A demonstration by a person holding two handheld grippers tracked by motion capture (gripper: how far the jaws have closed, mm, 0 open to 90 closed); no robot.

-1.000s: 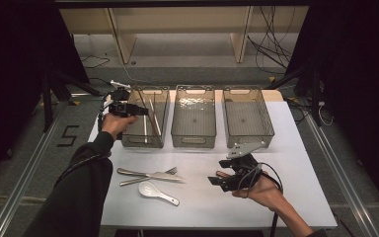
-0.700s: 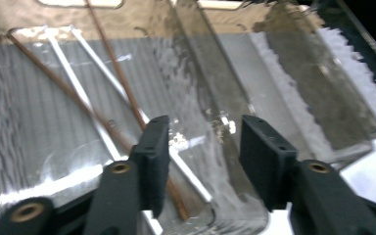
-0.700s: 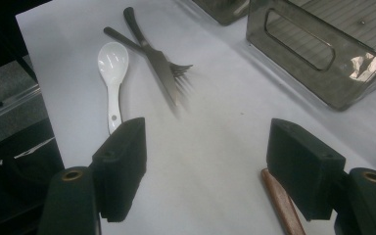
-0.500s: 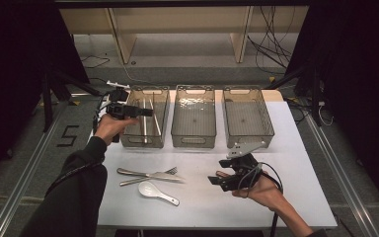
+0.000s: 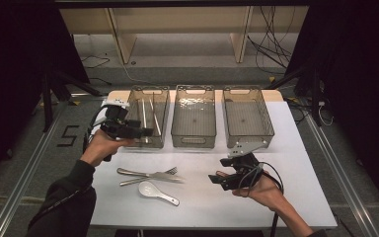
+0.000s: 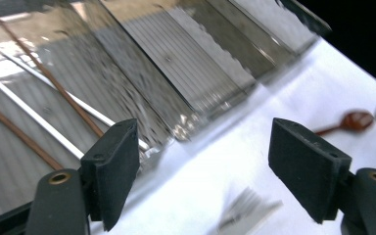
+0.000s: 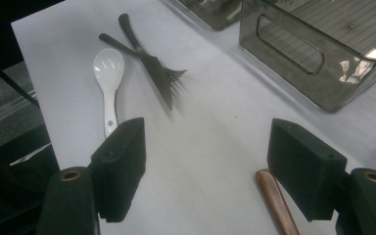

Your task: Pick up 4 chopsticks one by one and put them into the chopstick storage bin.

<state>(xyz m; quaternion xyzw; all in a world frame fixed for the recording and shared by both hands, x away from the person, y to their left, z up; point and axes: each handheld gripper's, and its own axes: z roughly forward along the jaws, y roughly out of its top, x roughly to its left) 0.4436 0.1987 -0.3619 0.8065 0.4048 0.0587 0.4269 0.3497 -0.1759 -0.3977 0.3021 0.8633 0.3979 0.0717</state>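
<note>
Black jaws of the left gripper (image 5: 145,132) spread wide w/ nothing between them, held over the near edge of the left bin (image 5: 162,129), where chopsticks (image 5: 148,112) lie inside. Just below, on the white table (image 5: 296,163), a fork (image 5: 170,171) crossed w/ a knife (image 5: 143,178), white spoon (image 5: 157,193) right beside them. Mid bin (image 5: 193,140) next over, then right bin (image 5: 246,138). Right gripper (image 5: 216,178) low near the table, jaws also apart & empty; its own view shows a brown wooden handle (image 7: 276,203) on the table btw the jaws.
</note>
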